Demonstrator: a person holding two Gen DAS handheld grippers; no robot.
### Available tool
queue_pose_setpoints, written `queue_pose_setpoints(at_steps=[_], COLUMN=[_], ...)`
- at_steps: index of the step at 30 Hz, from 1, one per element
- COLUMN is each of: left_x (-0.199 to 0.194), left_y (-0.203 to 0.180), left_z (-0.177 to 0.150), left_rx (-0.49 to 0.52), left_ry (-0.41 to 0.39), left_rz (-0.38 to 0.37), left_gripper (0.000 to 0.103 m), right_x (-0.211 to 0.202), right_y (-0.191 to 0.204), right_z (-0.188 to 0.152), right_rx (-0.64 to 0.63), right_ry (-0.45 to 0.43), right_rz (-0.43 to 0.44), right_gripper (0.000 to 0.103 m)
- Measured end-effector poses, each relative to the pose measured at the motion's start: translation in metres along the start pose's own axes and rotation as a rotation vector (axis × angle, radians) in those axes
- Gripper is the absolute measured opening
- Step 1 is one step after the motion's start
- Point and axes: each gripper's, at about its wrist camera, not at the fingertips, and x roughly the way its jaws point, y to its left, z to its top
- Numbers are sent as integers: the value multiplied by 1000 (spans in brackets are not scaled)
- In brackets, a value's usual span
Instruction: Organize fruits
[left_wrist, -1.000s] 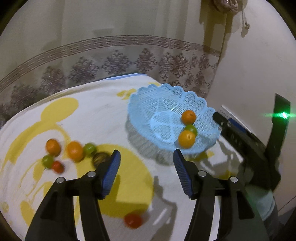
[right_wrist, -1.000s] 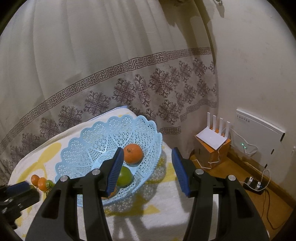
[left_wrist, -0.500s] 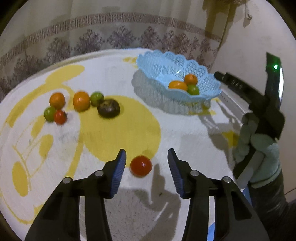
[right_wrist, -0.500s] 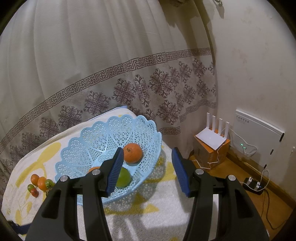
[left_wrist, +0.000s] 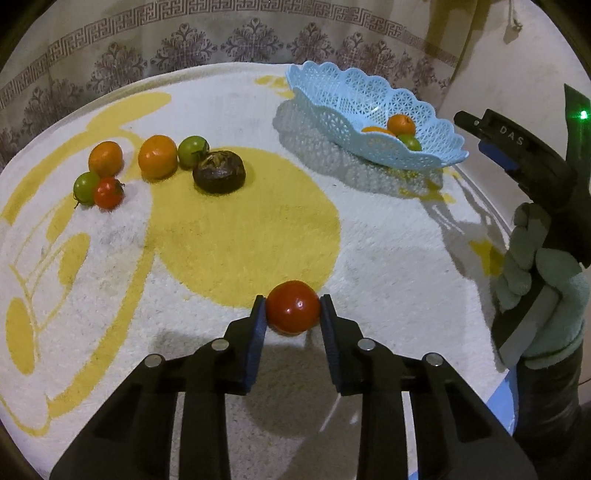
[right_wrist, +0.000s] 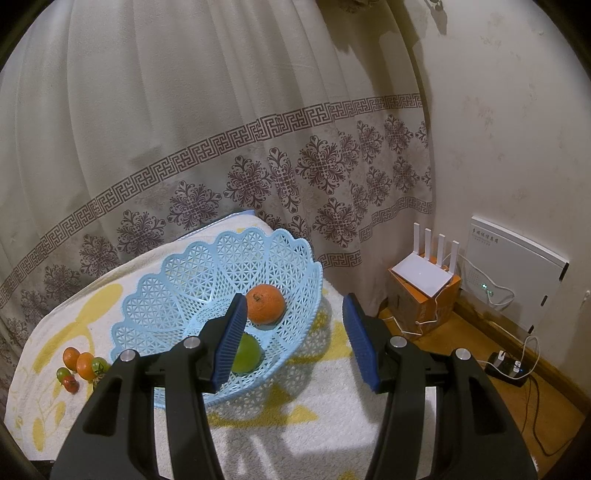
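My left gripper (left_wrist: 292, 314) is shut on a red tomato (left_wrist: 292, 307) that rests on the white and yellow towel (left_wrist: 240, 221). A light blue lattice basket (left_wrist: 373, 122) at the far right holds two oranges and a green fruit. A cluster lies at the far left: two oranges (left_wrist: 157, 156), two green tomatoes (left_wrist: 192, 146), a small red tomato (left_wrist: 108, 192) and a dark brown fruit (left_wrist: 219, 171). My right gripper (right_wrist: 293, 332) is open and empty, held above the basket (right_wrist: 207, 280), with the orange (right_wrist: 265, 303) and green fruit (right_wrist: 245, 354) below it.
A patterned curtain (right_wrist: 221, 147) hangs behind the table. The table's right edge drops to a floor with a router on an orange box (right_wrist: 424, 280), a wall panel and cables. The gloved right hand with its gripper (left_wrist: 535, 192) shows at the right in the left wrist view.
My left gripper dropped down from near the basket to the lone red tomato and closed its fingers on it. The right gripper stayed still above the basket.
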Motion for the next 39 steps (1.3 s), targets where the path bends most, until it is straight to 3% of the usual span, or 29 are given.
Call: queue_pose_setpoints(at_steps=[8,16,22,31,35,37,39], left_x=[-15,-25,-9,18,25,21,15], left_y=[-16,-54,-75,-77,-66,-63,-60], left_z=[26,76,104,119,118,118,120], left_rx=[33,113,138,127,83,76,63], left_ry=[-66,-186,-207,-197,-171,-181,-201], left_rz=[-9,-51,-79,-68,-33,-26,-21], left_gripper=[28,29,29,29,42,42,52], right_x=[0,0,1,1,0,-1,-1], right_y=[1,0,0,1,3,5,2], right_z=[-1,-1,-1,-2,-2,-2,-2], right_rx=[1,3,3,10,16,18,24], right_ry=[1,0,0,-3,-15,-21,-20], right_rz=[1,1,1,-9,-19,-21,-22], right_gripper=[56,56,56,56,56,56,56])
